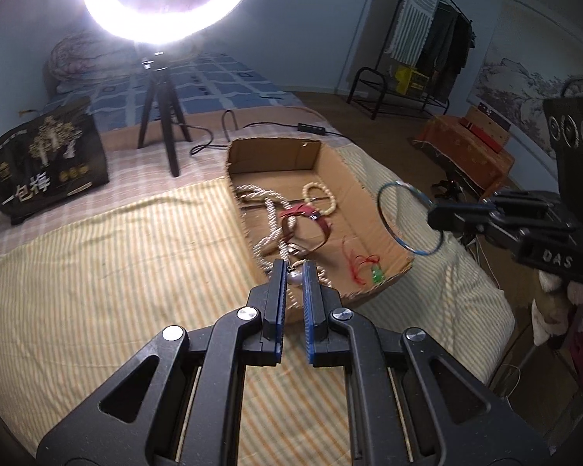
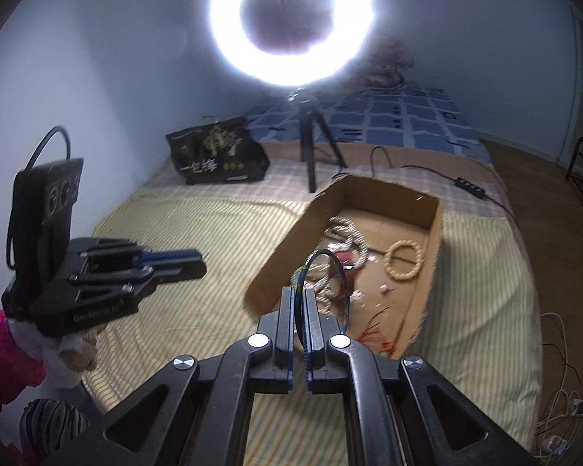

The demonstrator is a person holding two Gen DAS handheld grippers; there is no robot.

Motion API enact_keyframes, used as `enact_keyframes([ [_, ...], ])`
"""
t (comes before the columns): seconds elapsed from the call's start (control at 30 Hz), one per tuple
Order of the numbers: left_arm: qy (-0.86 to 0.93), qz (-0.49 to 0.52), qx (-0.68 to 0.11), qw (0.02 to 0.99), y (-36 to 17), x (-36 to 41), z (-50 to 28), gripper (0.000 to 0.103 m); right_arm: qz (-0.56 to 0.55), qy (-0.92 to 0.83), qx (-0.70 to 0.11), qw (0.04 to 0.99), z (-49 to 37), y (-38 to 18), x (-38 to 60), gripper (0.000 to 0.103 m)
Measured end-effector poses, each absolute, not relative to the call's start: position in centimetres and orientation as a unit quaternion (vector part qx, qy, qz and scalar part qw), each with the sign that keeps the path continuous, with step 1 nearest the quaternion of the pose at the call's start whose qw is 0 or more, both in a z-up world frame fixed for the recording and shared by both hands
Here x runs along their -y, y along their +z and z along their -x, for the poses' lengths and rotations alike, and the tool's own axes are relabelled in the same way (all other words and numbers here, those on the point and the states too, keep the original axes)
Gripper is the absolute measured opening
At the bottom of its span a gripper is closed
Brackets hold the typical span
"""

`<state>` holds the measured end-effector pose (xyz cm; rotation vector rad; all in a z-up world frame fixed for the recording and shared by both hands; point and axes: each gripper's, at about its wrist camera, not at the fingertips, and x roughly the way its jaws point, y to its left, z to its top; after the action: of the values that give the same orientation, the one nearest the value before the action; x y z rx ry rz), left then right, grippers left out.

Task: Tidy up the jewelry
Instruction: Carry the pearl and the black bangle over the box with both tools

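A shallow cardboard box [image 1: 330, 157] lies on the striped bedspread and holds a pale rope necklace [image 1: 270, 211], a cream bead bracelet [image 1: 320, 198], a red strap [image 1: 311, 221] and a red thread with a green charm [image 1: 363, 266]. My left gripper [image 1: 294, 272] is shut on a pearl earring [image 1: 294, 277] above the box's near corner. My right gripper [image 2: 300, 299] is shut on a thin blue bangle [image 2: 324, 279], held upright over the box [image 2: 388, 190]. The right gripper also shows in the left wrist view [image 1: 437, 219] with the bangle [image 1: 408, 217].
A ring light on a black tripod [image 1: 161, 116] stands behind the box. A black printed bag [image 1: 44, 159] sits at the left. A power cable with a switch [image 1: 311, 127] runs behind the box. A clothes rack [image 1: 427, 39] and an orange stool [image 1: 466, 151] stand off the bed at the right.
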<state>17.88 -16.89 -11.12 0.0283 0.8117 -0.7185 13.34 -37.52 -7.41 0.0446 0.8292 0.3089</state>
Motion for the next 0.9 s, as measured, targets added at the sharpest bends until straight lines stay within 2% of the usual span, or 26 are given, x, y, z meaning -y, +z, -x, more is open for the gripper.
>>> enact_keyframes([
  [0.43,-0.374,-0.026,-0.382,0.845,-11.6,23.0,-18.4,0.006,-0.027,0.13,-0.391,0.911,-18.2,-7.7,40.8,0.001],
  [0.9,-0.375,-0.033,-0.382,0.844,-12.8,25.3,-19.8,0.006,-0.042,0.123,-0.399,0.908,-23.7,-9.9,42.8,0.001],
])
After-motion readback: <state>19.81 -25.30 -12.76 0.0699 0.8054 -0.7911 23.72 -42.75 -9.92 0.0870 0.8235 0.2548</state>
